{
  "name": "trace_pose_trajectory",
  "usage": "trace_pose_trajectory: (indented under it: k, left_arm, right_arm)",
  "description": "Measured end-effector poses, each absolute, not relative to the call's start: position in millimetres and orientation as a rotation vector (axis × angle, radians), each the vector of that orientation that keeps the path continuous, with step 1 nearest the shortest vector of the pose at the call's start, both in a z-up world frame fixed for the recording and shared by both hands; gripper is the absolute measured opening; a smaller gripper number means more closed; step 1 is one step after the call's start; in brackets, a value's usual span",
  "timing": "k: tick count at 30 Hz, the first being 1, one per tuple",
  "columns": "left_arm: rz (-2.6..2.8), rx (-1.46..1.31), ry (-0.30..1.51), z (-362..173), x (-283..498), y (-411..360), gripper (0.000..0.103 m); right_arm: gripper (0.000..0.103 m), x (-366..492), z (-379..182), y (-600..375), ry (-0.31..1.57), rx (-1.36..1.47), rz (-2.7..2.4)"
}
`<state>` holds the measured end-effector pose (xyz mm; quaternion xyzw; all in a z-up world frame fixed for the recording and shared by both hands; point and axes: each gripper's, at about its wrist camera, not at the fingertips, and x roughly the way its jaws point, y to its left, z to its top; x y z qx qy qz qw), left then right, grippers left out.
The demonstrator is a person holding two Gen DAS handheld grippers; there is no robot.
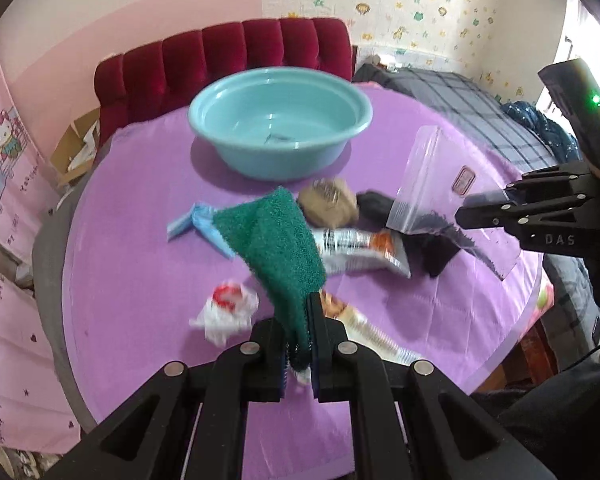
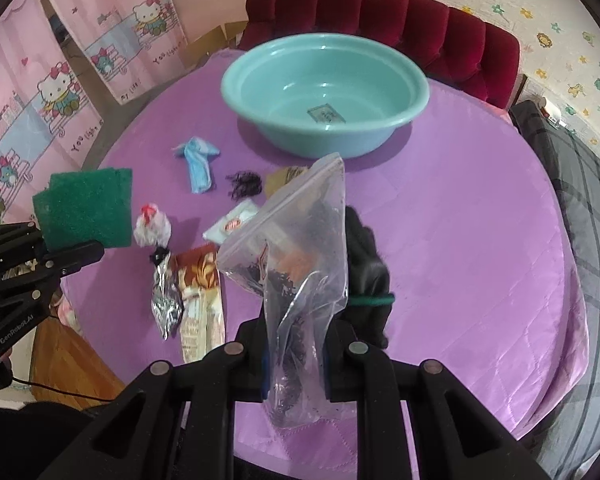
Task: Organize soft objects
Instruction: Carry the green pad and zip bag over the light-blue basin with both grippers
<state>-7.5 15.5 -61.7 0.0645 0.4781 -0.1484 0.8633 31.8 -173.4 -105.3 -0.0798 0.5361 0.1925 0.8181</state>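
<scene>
Left hand-held gripper (image 1: 300, 344) clamped on green scouring pad (image 1: 276, 240) pointing upward, right hand-held gripper (image 2: 296, 356) clamped on upright zip bag (image 2: 300, 240)

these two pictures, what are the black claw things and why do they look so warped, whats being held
The claws are handheld two-finger grippers, one in each of a person's hands, each carrying a wide-angle camera that bends the view. The left gripper, seen from its own camera, pinches a green scouring pad. The right gripper pinches a clear zip bag holding dark bits. On the purple tabletop stand a teal basin, with a blue cloth, a crumpled white wrapper, snack packets and a black glove lying nearer.
</scene>
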Motion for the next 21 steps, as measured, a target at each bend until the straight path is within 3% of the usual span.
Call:
trace_pose_trajectory:
  k: [21]
  left_arm:
    - [-0.369,0.16,0.937,-28.8,91.1,-3.0,0.009]
  right_arm:
    - [0.019,122.6,-62.5,-171.5,1.092,-0.117,0.354]
